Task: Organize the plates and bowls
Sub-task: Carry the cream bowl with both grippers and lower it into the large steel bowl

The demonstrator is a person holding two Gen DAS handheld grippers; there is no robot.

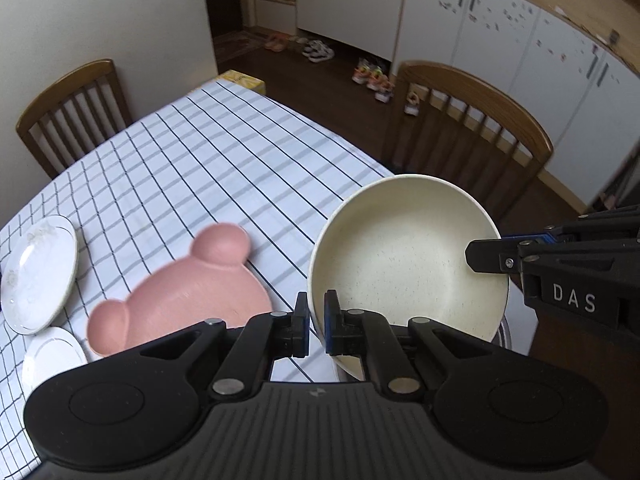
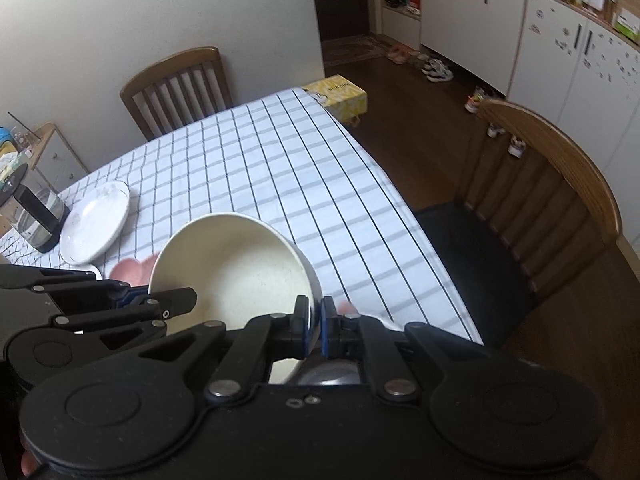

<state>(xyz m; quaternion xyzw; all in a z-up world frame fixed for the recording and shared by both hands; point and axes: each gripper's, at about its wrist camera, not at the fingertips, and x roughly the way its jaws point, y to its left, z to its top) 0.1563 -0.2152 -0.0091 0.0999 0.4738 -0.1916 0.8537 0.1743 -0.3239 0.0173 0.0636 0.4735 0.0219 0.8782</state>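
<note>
A cream bowl [image 1: 404, 256] hangs tilted over the near right part of the checked table [image 1: 208, 160], held on both sides. My left gripper [image 1: 316, 306] is shut on its left rim. My right gripper [image 1: 478, 257] pinches the opposite rim. In the right wrist view the same bowl [image 2: 236, 264] shows, with my right gripper [image 2: 315, 310] shut on its edge and my left gripper [image 2: 186, 299] clamped at its left side. A pink bear-shaped plate [image 1: 180, 296] lies on the cloth left of the bowl, and its edge [image 2: 132, 270] peeks out behind the bowl.
A white flowered plate [image 1: 40, 272] rests tilted on a smaller white plate [image 1: 52, 356] at the table's left. A kettle [image 2: 36, 216] stands beyond them. A yellow tissue box [image 2: 340, 94] sits at the far corner. Wooden chairs [image 1: 472, 128] [image 2: 176, 84] flank the table. Something metallic [image 2: 332, 372] shows under the bowl.
</note>
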